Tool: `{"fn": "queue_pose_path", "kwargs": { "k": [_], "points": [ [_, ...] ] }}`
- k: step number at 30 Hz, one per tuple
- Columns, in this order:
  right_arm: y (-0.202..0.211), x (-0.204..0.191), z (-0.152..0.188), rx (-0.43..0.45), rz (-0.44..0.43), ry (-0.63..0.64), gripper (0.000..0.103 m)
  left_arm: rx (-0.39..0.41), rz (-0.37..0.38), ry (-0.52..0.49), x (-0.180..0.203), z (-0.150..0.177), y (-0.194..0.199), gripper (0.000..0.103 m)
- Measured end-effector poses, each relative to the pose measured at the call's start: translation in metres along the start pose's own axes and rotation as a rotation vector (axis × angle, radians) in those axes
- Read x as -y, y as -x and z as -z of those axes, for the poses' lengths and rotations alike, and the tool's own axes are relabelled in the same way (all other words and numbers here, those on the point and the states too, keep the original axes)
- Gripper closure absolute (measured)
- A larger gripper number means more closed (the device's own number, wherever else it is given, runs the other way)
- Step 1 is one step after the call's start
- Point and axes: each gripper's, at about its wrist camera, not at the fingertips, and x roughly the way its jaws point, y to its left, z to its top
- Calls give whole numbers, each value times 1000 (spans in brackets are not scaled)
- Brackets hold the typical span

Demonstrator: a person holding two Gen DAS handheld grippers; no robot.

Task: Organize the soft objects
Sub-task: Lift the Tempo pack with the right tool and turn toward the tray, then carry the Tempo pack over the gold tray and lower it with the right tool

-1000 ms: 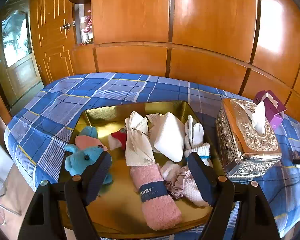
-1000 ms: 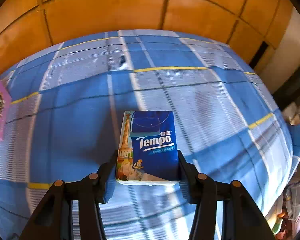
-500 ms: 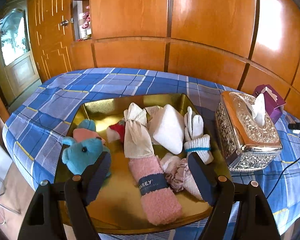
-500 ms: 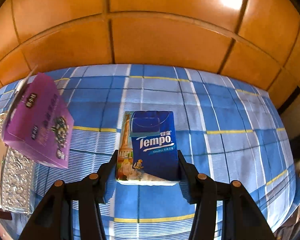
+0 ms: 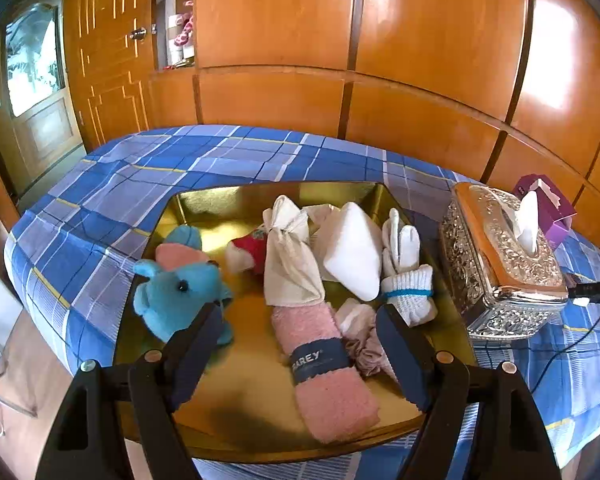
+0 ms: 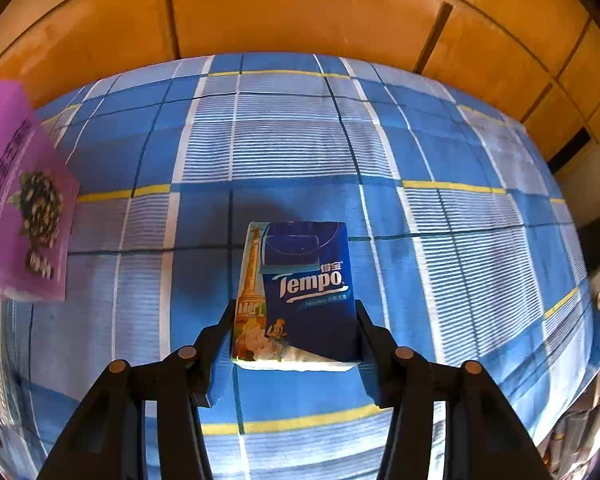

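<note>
While my right tool pinches the Tempo tissue pack by its two long sides, the pack's long axis runs straight ahead of the fingers, lifted clear above the blue checked bed cover. I judge the next move is to carry it to the gold tray, and that turns on one relation: the tray lies off to the left of this tool, past the purple tissue box and the silver tissue holder, which stand between. My left tool hangs over the tray's near edge with its fingers spread and nothing between them, so it is the nearer of the two but carries nothing.

From the right wrist view the tray is out of sight altogether, and the purple box is cut off at the frame edge. Inside the tray, the pink rolled towel, blue plush toy and white socks leave free floor mostly at the near left; whatever lies under the left tool's fingers I cannot make out.
</note>
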Motion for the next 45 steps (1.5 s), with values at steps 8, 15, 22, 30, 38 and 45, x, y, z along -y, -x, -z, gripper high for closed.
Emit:
{"fn": "queue_pose_path", "kwargs": {
  "k": [8, 15, 22, 30, 38, 45],
  "points": [
    [55, -31, -49, 175, -80, 28, 51, -7, -18, 18, -8, 2, -1, 23],
    [109, -86, -86, 342, -155, 151, 51, -14, -12, 26, -9, 2, -2, 23],
    [141, -155, -96, 388, -264, 359, 51, -12, -8, 29, -9, 1, -2, 20],
    [162, -228, -43, 358, -453, 674, 51, -11, -28, 41, -14, 1, -2, 19],
    [177, -264, 18, 334, -537, 820, 51, -6, -44, 40, -15, 1, -2, 17],
    [179, -283, 55, 308, -561, 856, 51, -4, -52, 47, -18, 2, -1, 17]
  ]
}}
